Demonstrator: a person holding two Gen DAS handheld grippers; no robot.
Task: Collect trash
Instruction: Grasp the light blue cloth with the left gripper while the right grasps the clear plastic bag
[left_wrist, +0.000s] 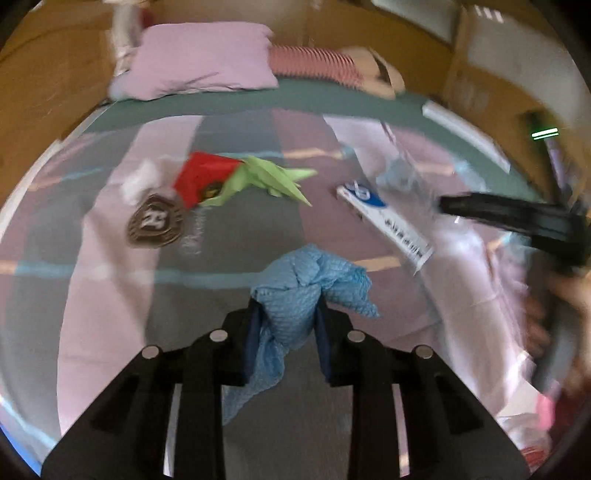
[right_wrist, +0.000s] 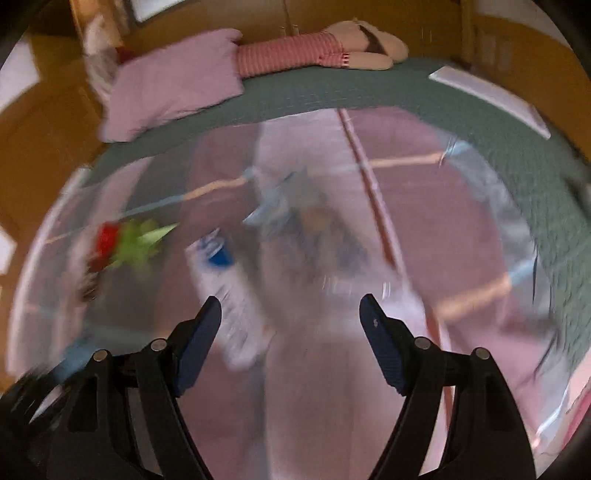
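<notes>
My left gripper (left_wrist: 286, 314) is shut on a crumpled blue cloth-like wrapper (left_wrist: 310, 284), held above the striped blanket (left_wrist: 110, 295). On the blanket lie a red wrapper (left_wrist: 201, 177), green folded paper (left_wrist: 273, 177), a white crumpled tissue (left_wrist: 142, 181), a dark badge-shaped packet (left_wrist: 155, 221) and a white-and-blue box (left_wrist: 384, 218). My right gripper (right_wrist: 291, 306) is open and empty above the blanket; it shows as a dark blur in the left wrist view (left_wrist: 517, 218). In the blurred right wrist view the box (right_wrist: 225, 280), red wrapper (right_wrist: 107, 236) and green paper (right_wrist: 142, 242) lie to the left. A clear plastic bag (right_wrist: 310, 229) lies ahead.
A pink pillow (left_wrist: 199, 59) and a striped plush toy (left_wrist: 332, 64) lie at the head of the bed on a green sheet (left_wrist: 332, 99). A white flat object (left_wrist: 469, 136) lies at the right. Clear plastic (left_wrist: 417, 173) lies by the box. Wooden walls surround the bed.
</notes>
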